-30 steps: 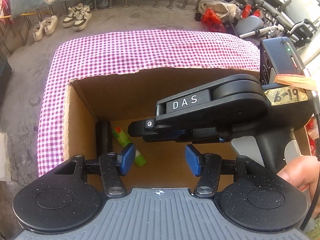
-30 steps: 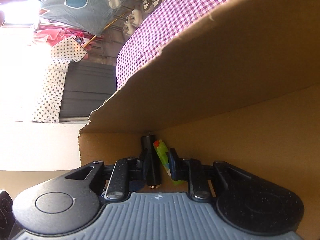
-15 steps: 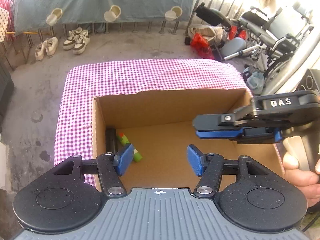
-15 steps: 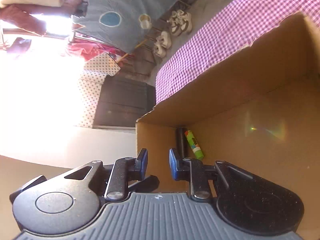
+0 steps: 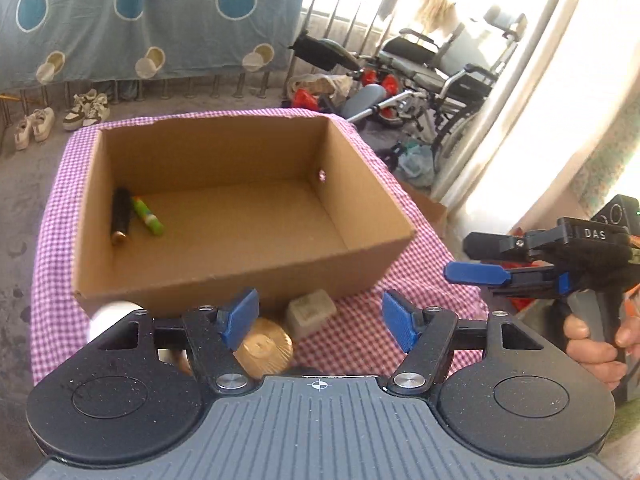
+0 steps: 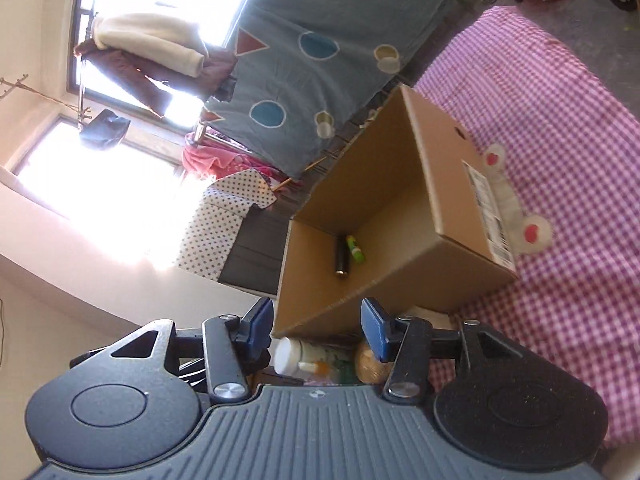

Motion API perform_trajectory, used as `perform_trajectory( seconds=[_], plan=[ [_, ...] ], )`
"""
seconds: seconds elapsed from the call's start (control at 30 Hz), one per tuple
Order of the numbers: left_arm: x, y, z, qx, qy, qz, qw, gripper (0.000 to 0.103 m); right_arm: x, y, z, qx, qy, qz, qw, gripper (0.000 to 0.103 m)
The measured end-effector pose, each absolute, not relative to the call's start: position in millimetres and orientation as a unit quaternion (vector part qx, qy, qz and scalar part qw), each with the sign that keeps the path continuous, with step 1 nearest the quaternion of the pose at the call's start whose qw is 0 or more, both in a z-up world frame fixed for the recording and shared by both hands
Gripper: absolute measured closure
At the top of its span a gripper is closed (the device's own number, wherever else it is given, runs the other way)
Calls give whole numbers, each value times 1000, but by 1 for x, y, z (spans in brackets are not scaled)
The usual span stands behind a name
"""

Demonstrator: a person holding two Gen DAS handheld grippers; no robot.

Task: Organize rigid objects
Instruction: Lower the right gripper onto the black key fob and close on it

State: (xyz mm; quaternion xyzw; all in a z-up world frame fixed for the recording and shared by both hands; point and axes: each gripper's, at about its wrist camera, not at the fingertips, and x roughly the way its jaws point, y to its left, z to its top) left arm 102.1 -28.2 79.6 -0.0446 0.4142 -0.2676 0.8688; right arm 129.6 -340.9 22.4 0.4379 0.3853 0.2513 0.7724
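Note:
An open cardboard box [image 5: 360, 184] stands on the pink checked cloth [image 5: 420, 276]. On its floor at the left lie a black cylinder [image 5: 120, 216] and a green stick [image 5: 148, 216], side by side. My left gripper [image 5: 320, 320] hovers in front of the box, jaws opening, nothing between them. Below it lie a golden round lid [image 5: 263, 346], a beige block [image 5: 312, 312] and a white round thing [image 5: 114, 316]. My right gripper [image 5: 460, 258] is off to the right of the box. In its own view the right gripper [image 6: 316, 324] is opening and empty, with the black cylinder [image 6: 342, 258] far ahead in the box [image 6: 452, 184].
A white-capped bottle [image 6: 296, 356] lies just under the right gripper's fingers. A clear plastic piece with red dots [image 6: 508, 196] lies on the cloth [image 6: 560, 120] beside the box. Wheelchairs [image 5: 440, 76], shoes [image 5: 86, 106] and a hanging blue sheet [image 5: 160, 20] surround the table.
The right gripper let go of the black cylinder in the box and drew back out to the right. The left gripper also backed away and rose. Both jaws stand wider.

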Motion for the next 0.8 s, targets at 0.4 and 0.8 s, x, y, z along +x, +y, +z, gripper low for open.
perform_trajectory(
  seconds=[0.4,0.8],
  plan=[
    [71,-107,-10,-47,484,-296,822,37,111,-322,-54,373,467,230,768,52],
    [72,-118,-39,-44,521,-278,806,43,125,-304,-86,353,495,241,756,61]
  ],
)
